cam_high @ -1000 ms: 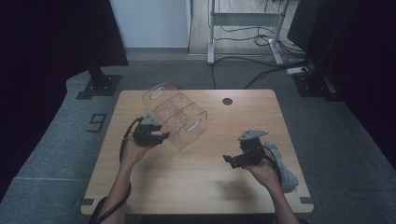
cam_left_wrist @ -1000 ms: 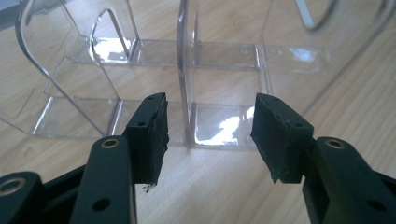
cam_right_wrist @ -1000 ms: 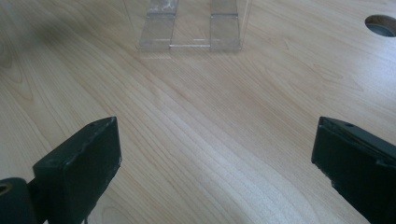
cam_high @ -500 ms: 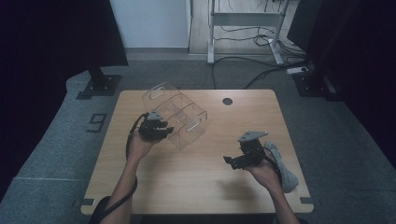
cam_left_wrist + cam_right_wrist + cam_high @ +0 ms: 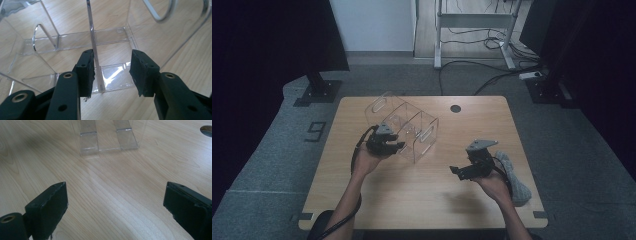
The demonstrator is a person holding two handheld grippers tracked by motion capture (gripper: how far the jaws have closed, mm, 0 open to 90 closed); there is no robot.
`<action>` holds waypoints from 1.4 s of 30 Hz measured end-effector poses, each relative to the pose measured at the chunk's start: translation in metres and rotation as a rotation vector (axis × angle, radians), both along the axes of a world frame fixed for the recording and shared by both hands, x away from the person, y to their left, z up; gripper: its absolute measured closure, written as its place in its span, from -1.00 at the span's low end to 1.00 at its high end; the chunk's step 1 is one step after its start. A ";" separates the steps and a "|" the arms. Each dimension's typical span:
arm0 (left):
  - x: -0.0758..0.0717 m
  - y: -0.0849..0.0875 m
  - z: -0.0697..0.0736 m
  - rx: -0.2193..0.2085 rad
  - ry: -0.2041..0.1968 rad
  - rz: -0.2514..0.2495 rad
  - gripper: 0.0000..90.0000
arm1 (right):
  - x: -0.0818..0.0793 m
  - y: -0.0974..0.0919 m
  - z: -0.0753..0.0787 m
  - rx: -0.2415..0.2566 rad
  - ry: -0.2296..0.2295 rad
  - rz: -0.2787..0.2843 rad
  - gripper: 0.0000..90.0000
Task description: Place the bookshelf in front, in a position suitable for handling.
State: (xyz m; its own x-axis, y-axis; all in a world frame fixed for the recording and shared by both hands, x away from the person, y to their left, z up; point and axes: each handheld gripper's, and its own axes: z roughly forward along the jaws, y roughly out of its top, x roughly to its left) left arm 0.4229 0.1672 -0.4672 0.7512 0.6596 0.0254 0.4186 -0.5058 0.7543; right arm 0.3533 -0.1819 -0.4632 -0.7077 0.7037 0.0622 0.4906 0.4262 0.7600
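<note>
Left tongs (image 5: 112, 72) have slid up to the clear acrylic divided organizer (image 5: 404, 125), jaws narrowing around its partition wall (not yet clamped); right tongs (image 5: 115, 207) gape apart over the wooden desk (image 5: 412, 200).

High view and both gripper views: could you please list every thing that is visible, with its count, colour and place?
organizer: one, clear plastic with partitions and handle cut-outs, on the table's far left half
cloth: one, grey, at the table's right edge, beside the right hand
table: one, light wood, middle of the room
hole: one, dark, near the table's far edge
frame: one, white metal, on the floor behind the table
cables: several, dark, on the floor behind the table
left tongs: one pair, black, astride an organizer partition, one pad touching
right tongs: one pair, black, wide open over bare table
</note>
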 end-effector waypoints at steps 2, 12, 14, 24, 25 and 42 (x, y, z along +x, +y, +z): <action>-0.003 -0.003 -0.001 0.000 -0.001 -0.007 0.17 | 0.001 0.001 0.000 0.003 -0.003 -0.007 -0.86; -0.015 -0.017 -0.004 0.001 0.016 -0.025 0.11 | 0.003 0.007 0.001 0.005 -0.004 -0.009 -0.85; -0.019 -0.020 -0.005 -0.005 0.022 -0.027 0.10 | 0.004 0.008 0.001 -0.002 -0.004 -0.002 -0.85; -0.028 -0.031 -0.006 -0.039 0.044 -0.042 0.08 | 0.005 0.012 0.002 -0.004 -0.001 -0.005 -0.86; -0.029 -0.035 -0.007 -0.047 0.048 -0.041 0.08 | 0.006 0.013 0.002 -0.003 0.004 -0.005 -0.86; -0.046 -0.071 -0.005 0.000 0.021 -0.126 -0.15 | 0.010 0.017 0.003 -0.014 0.003 -0.017 -0.85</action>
State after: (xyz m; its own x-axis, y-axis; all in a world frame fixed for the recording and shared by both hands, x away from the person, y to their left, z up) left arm 0.3768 0.0963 -0.4725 0.8283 0.5603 0.0090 0.3677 -0.5556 0.7457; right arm 0.3636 -0.1646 -0.4601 -0.6952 0.7167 0.0546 0.5004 0.4281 0.7525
